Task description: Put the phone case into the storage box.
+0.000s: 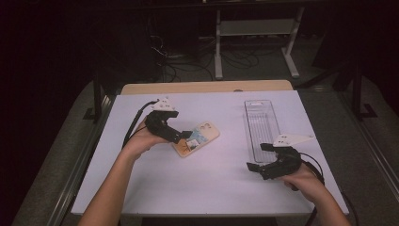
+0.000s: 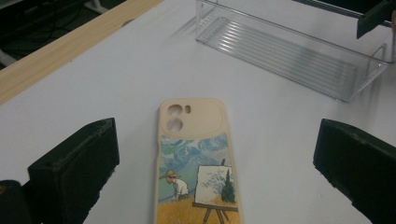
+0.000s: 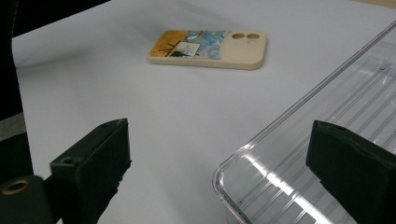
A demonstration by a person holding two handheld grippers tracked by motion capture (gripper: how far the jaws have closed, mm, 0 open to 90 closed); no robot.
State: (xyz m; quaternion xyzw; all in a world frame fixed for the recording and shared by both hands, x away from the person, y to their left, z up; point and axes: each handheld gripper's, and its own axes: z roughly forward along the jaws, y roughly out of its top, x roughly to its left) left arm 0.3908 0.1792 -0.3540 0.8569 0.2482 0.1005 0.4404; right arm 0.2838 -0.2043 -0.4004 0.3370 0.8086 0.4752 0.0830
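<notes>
On the white bench [image 1: 211, 183], the left tongs [image 1: 181, 135] gape wide over a flat phone case [image 1: 200, 137], which may skid rather than lift, while the right tongs [image 1: 260, 157], also wide, risk nudging the clear tray [image 1: 260, 123]

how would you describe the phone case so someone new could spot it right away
On the white table, look left of the long clear plastic tray, right at the tips of the left gripper. The phone case lies flat there, cream-coloured, with a painted scene of a painter at an easel, the table's one colourful thing.
</notes>
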